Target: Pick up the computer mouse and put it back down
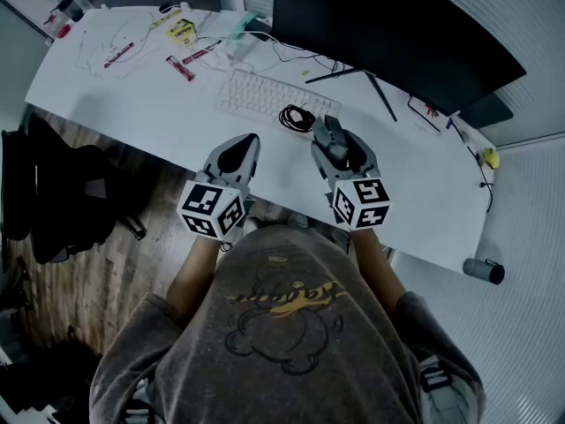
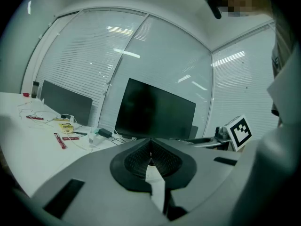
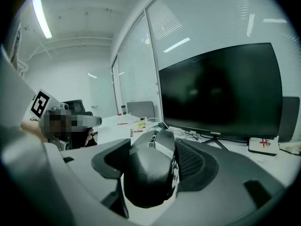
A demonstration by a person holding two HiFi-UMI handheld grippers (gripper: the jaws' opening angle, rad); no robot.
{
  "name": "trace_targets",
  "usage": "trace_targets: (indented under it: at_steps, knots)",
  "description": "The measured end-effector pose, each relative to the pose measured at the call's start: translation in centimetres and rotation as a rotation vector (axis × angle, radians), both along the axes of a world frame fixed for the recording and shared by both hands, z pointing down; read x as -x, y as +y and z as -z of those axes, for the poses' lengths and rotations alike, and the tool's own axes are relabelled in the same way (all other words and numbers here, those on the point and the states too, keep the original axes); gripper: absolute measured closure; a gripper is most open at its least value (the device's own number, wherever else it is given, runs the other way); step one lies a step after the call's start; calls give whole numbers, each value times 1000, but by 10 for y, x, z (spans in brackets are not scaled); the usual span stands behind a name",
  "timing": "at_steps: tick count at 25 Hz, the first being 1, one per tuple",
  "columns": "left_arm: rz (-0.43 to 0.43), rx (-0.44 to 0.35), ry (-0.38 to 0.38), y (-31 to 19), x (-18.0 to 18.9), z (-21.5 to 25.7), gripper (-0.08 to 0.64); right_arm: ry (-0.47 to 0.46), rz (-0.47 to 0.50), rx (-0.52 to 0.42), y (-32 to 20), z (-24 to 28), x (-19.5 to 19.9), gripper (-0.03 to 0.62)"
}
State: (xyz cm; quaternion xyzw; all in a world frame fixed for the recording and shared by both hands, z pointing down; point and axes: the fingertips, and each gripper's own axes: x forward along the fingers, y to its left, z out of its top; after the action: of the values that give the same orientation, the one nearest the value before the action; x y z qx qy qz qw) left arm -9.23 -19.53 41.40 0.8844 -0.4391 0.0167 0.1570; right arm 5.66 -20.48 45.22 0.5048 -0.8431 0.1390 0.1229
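Right gripper (image 1: 338, 141) aloft, mouse (image 3: 150, 173) in jaws (tilted down)

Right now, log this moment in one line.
right claw: shut on computer mouse | left claw: shut, empty | cable coil: on desk beside keyboard
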Motion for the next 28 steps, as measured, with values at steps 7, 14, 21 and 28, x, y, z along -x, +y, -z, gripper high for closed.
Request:
trace_targets:
  at_steps: [7, 14, 21, 28]
  knots:
    - [-23, -3, 1, -1, -9, 1, 541, -10, -33, -23, 8, 19, -19, 296]
    - [-60, -9, 1, -3, -23, 3, 541, -31, -85, -27, 20, 29, -42, 298]
    - [-99, -10, 4, -3, -43, 3, 541, -22, -132, -40, 28, 32, -65, 298]
    - [-136, -6, 4, -1, -61, 1, 541, -15, -170, -32, 34, 27, -82, 298]
